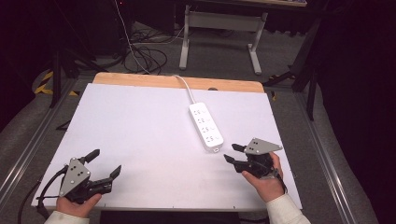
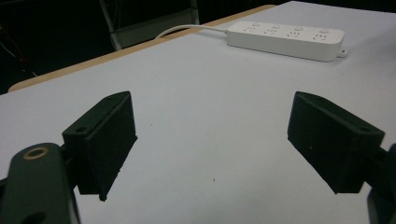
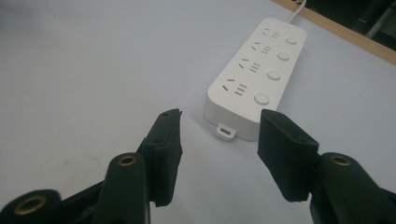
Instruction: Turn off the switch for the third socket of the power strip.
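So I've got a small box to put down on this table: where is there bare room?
The widest bare patch is the white table top left of the power strip, running from the wooden far edge down to the left gripper. A narrower strip lies right of the power strip. It is crowded only between the strip's near end and the right gripper.

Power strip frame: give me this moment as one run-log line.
power strip: flat on table, untouched | left gripper: open, empty, far from strip | right gripper: open, empty, near strip's end
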Available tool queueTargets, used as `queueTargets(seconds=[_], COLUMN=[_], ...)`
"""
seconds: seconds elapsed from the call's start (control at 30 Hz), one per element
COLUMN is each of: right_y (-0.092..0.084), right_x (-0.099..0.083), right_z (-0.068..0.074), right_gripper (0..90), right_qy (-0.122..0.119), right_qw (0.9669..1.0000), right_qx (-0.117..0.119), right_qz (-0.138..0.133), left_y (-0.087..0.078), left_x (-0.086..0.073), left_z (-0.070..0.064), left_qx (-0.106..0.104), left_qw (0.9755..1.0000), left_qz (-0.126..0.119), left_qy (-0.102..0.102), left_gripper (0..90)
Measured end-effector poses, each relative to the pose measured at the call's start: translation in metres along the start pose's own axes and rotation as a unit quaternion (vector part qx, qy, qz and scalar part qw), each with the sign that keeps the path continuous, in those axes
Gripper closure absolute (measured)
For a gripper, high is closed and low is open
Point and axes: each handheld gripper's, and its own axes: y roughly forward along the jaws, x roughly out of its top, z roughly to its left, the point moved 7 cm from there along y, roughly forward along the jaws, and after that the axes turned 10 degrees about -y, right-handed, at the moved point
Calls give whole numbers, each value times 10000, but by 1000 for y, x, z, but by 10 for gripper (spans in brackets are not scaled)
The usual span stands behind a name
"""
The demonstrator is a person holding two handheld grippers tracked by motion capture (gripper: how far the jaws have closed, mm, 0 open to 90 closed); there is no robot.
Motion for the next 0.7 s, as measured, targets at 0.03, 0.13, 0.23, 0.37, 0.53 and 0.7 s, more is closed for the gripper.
queueTargets(seconds=[0.03, 0.13, 0.23, 0.37, 0.53, 0.7], right_y=[0, 3, 4, 7, 10, 12], right_x=[0, 7, 10, 16, 28, 35], right_z=[0, -1, -2, -4, -6, -6], right_gripper=[497, 497, 497, 499, 511, 544], right_qy=[0, -81, -104, -164, -220, -307], right_qw=[10000, 10000, 9999, 9998, 9997, 9995], right_qx=[0, 5, 24, 20, 33, 86], right_qz=[0, 26, 39, 67, 41, 60], left_y=[0, 0, 0, 0, 1, 1], left_x=[0, 0, 0, 0, -1, -1], left_z=[0, 0, 0, 0, -1, 0], left_qx=[0, -8, -8, -6, -20, -21], left_qw=[10000, 10000, 10000, 10000, 10000, 10000], left_qz=[3, 10, 7, 21, 20, 20], left_qy=[2, 14, 11, 40, -6, -7], left_gripper=[158, 158, 158, 158, 158, 158])
